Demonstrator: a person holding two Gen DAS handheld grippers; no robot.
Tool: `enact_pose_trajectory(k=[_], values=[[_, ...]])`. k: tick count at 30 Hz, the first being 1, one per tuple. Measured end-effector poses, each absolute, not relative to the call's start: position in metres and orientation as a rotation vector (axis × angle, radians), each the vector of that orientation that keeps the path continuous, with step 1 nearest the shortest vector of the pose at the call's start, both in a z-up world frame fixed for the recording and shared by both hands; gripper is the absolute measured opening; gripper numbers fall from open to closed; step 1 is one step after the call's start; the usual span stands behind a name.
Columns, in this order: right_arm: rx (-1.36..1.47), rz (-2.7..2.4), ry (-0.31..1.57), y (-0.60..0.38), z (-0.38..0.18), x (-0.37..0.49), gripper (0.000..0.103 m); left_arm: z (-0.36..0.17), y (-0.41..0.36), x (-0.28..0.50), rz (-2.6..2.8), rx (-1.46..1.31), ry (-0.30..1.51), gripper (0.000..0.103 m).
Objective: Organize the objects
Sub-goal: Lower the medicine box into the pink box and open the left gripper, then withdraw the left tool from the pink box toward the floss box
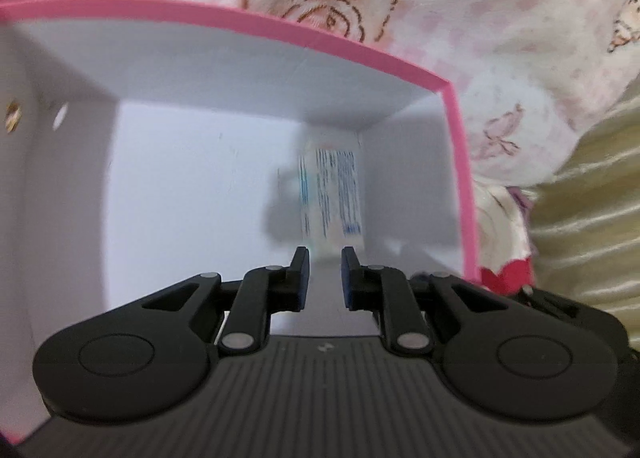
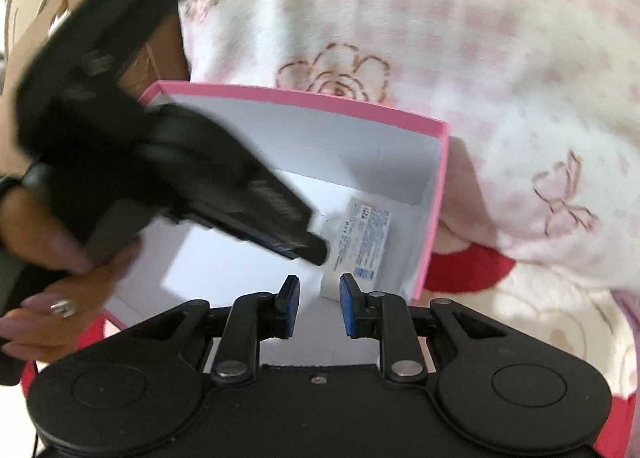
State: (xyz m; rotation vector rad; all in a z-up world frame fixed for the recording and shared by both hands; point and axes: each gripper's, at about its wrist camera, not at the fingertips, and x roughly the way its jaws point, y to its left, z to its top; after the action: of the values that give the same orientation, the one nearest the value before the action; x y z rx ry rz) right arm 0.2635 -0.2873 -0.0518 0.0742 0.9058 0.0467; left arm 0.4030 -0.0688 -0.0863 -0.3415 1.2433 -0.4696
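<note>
Left gripper (image 2: 316, 252) angled down into the pink-rimmed box (image 2: 304, 97), jaws together, nothing held; person's hand (image 2: 52, 258) with a ring wrapped its handle. Right gripper (image 2: 319, 300) hung over the box's near edge, jaws also together and empty. White tube with blue print (image 1: 330, 193) lay on the box floor in the far right corner, just beyond both grippers. Box sat on a pink floral blanket (image 1: 500, 17); red patch (image 2: 460, 270) beside it.
</note>
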Motion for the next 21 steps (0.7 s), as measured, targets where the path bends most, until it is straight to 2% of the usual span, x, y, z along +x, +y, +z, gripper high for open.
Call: enact_pose_trajectory(k=[5, 6, 10, 13, 15, 17, 21], values=[[0.102, 0.045, 0.881, -0.270, -0.028, 0.250, 0.032, -0.054, -0.043, 0.373, -0.469, -0.356, 1.208, 0.022], [0.108, 0.046, 0.875, -0.268, -0.030, 0.248, 0.032, -0.050, -0.058, 0.372, -0.466, -0.346, 1.195, 0.024], [0.143, 0.059, 0.861, -0.273, -0.026, 0.247, 0.033, -0.018, -0.035, 0.343, -0.440, -0.293, 1.140, 0.028], [0.137, 0.060, 0.856, -0.267, -0.020, 0.238, 0.036, 0.005, -0.019, 0.320, -0.414, -0.259, 1.107, 0.037], [0.129, 0.056, 0.860, -0.260, -0.014, 0.230, 0.043, 0.015, -0.012, 0.307, -0.374, -0.234, 1.085, 0.048], [0.120, 0.050, 0.856, -0.254, -0.007, 0.222, 0.057, 0.020, -0.008, 0.298, -0.338, -0.221, 1.075, 0.049], [0.107, 0.039, 0.844, -0.244, 0.003, 0.208, 0.070, 0.031, -0.007, 0.278, -0.335, -0.190, 1.054, 0.059]])
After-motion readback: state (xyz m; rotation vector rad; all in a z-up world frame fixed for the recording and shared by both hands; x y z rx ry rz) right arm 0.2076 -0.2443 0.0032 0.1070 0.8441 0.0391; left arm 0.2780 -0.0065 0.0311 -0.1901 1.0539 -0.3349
